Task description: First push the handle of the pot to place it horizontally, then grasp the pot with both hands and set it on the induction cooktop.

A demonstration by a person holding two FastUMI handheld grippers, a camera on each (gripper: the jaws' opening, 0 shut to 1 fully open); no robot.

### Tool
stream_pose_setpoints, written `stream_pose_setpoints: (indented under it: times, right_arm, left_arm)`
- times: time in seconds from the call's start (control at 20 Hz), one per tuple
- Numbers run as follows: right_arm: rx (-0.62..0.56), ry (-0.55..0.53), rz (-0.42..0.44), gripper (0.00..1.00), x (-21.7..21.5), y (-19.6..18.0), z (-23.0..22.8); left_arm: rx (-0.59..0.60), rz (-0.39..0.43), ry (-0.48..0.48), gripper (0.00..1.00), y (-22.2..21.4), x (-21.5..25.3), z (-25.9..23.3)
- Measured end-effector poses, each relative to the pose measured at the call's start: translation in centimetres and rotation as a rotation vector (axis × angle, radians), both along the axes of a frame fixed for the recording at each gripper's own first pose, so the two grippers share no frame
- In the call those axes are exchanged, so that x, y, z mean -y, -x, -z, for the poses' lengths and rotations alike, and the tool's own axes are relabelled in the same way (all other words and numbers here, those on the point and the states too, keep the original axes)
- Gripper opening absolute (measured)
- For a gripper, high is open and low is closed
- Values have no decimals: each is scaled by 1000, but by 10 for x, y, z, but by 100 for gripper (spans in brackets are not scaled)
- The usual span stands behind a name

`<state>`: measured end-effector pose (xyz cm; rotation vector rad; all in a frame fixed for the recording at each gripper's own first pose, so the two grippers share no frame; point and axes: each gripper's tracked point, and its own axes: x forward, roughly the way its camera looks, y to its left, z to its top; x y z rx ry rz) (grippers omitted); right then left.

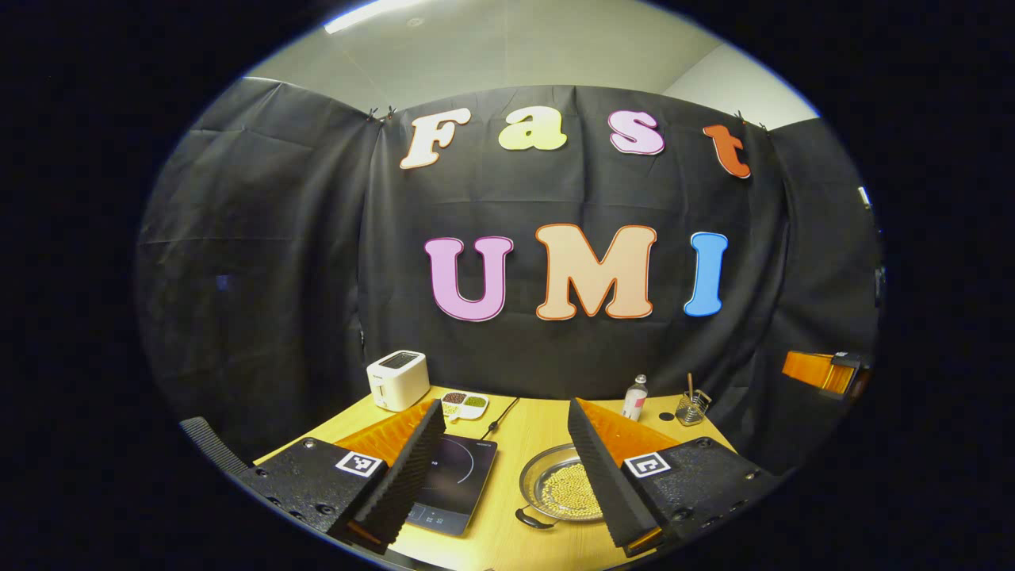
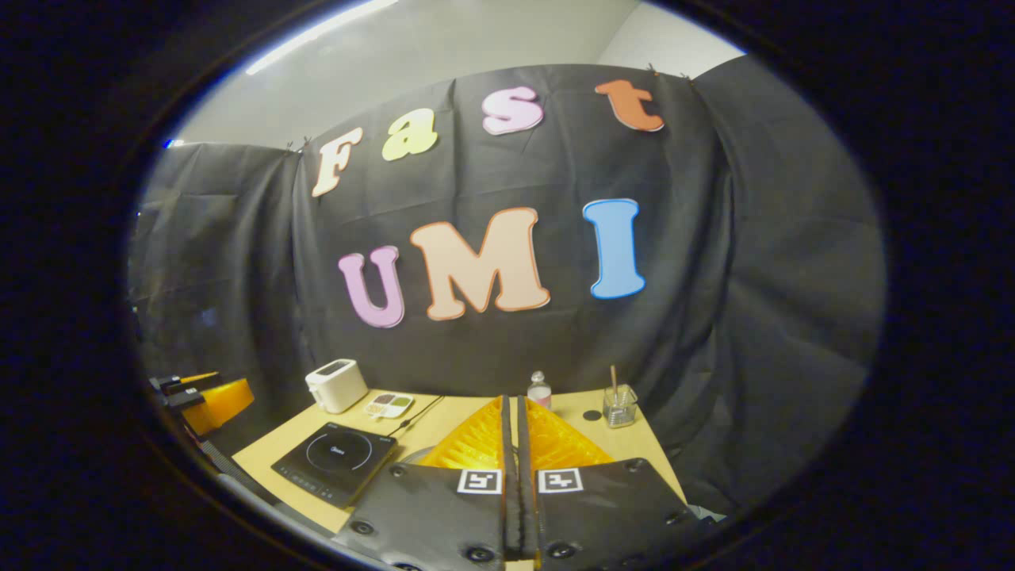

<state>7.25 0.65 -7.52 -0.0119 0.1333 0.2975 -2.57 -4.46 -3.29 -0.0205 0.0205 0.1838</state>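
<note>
A steel pot (image 1: pixel 555 485) holding yellow beans sits on the wooden table (image 1: pixel 507 539), just right of the black induction cooktop (image 1: pixel 453 484). One black pot handle (image 1: pixel 533 519) points toward the near-left; the pot's right side is hidden behind my finger. My left gripper (image 1: pixel 504 403) hovers open above and in front of both, with nothing between its fingers. My right gripper (image 2: pixel 511 400) is shut on nothing, and its fingers hide most of the pot; a sliver of the pot's rim (image 2: pixel 409 454) shows beside the cooktop (image 2: pixel 337 460).
Along the back of the table stand a white toaster (image 1: pixel 398 379), a divided dish of beans (image 1: pixel 465 404), a small bottle (image 1: pixel 634 396) and a glass jar with a stick (image 1: pixel 691 406). The cooktop's cable (image 1: pixel 499 416) runs backward. The other gripper (image 1: pixel 825 371) shows at the far right.
</note>
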Motion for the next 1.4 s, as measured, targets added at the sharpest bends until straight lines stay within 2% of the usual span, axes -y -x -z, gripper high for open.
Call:
stream_pose_setpoints:
  times: [0.05,0.1,0.15,0.2,0.3,0.45,0.5,0.55,0.65,0.7,0.8,0.85,0.9,0.95,1.1,1.15,1.2,1.3,1.35,1.4]
  right_arm:
    - [-26,6,-17,2,-4,-1,9]
    - [-50,10,-33,2,-10,-1,16]
    - [-79,10,-49,2,-16,1,26]
    - [-103,9,-63,0,-22,2,34]
    - [-153,9,-83,2,-35,5,52]
    - [-204,45,-86,0,-53,8,80]
    - [-232,52,-86,0,-60,11,93]
    - [-267,54,-87,0,-68,14,106]
    - [-345,41,-95,0,-87,23,132]
    - [-380,33,-92,2,-96,26,145]
    - [-445,44,-66,0,-102,31,173]
    - [-473,57,-49,0,-105,34,187]
    - [-500,71,-37,3,-107,37,200]
    - [-528,85,-24,0,-109,39,213]
    - [-610,123,11,2,-111,46,251]
    - [-641,135,23,0,-112,50,265]
    - [-672,148,38,3,-112,53,278]
    - [-730,174,60,3,-112,59,304]
    - [-761,181,69,3,-112,63,316]
    - [-791,183,77,2,-114,65,327]
  left_arm:
    - [1,-7,-7,99,2,-2,0]
    - [1,-12,-12,91,2,-4,0]
    - [-2,-16,-14,91,3,-6,1]
    - [-10,-19,-13,95,4,-8,4]
    - [-29,-21,-1,95,3,-13,12]
    - [-42,-31,-2,91,3,-35,18]
    - [-49,-35,-5,95,1,-44,19]
    - [-55,-36,-4,92,0,-52,21]
    - [-56,-29,2,95,-4,-67,23]
    - [-58,-27,4,92,-6,-75,24]
    - [-64,-24,10,95,-11,-93,29]
    - [-67,-20,14,92,-12,-101,31]
    - [-69,-18,17,92,-15,-109,32]
    - [-73,-19,17,92,-16,-118,35]
    - [-87,-21,18,92,-21,-140,44]
    - [-91,-20,20,92,-22,-145,46]
    - [-95,-20,21,95,-24,-153,48]
    - [-100,-22,18,95,-27,-163,52]
    - [-103,-25,15,99,-27,-169,53]
    - [-105,-27,10,92,-28,-174,54]
